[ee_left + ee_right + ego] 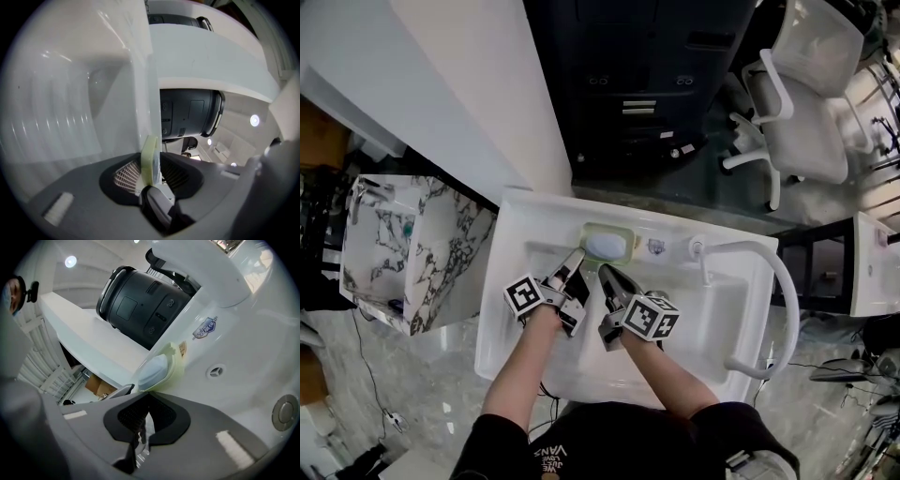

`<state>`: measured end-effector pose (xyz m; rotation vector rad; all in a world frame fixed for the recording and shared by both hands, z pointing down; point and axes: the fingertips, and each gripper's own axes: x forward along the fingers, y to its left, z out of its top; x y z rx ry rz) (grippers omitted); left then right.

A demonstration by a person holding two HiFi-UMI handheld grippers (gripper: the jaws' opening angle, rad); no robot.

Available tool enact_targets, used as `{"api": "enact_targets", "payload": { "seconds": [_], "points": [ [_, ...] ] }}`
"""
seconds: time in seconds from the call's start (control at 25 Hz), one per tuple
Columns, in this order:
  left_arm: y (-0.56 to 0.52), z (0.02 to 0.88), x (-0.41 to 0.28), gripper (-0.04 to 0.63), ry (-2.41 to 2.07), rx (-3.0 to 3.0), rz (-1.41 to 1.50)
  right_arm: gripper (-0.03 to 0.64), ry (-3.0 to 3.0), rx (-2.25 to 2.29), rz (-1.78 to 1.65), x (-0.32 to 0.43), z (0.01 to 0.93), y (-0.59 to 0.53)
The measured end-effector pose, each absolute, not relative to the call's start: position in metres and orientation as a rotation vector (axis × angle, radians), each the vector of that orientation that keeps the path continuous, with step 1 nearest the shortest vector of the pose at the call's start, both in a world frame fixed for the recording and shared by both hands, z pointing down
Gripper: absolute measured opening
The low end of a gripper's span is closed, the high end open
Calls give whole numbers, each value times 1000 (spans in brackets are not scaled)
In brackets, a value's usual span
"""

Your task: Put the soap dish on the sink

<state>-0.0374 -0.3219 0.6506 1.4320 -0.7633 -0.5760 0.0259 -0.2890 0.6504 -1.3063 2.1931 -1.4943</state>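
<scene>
A pale green soap dish point(630, 246) holding a bluish white soap point(606, 246) rests on the back ledge of the white sink point(514, 281). My left gripper point(576, 258) reaches the dish's left end. In the left gripper view the dish's green rim point(150, 157) stands edge-on between the pads, and the left gripper point(151, 177) is shut on it. My right gripper point(605, 272) sits just in front of the dish over the basin. In the right gripper view its jaws are shut with nothing between them point(146, 399), and the dish point(177, 365) with the soap point(154, 370) lies just beyond the tips.
A white curved faucet point(752, 251) arches over the sink's right side. The overflow hole point(215, 371) and drain plug point(285, 412) show in the basin. A marble-patterned cabinet point(441, 253) stands to the left, a dark cabinet point(647, 75) and a white office chair point(802, 112) behind.
</scene>
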Motion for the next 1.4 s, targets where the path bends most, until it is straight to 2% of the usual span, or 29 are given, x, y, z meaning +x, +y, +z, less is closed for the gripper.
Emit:
{"api": "enact_targets", "payload": {
  "seconds": [0.84, 1.28, 1.4],
  "points": [
    [-307, 646, -57, 146, -815, 1468, -616, 3, 2118, -1275, -1522, 20, 648, -298],
    [-284, 600, -57, 144, -831, 1659, -583, 3, 2174, -1301, -1412, 42, 611, -270],
    [-274, 585, -55, 118, -824, 1742, -561, 3, 2185, -1328, -1365, 52, 600, -259]
  ]
}}
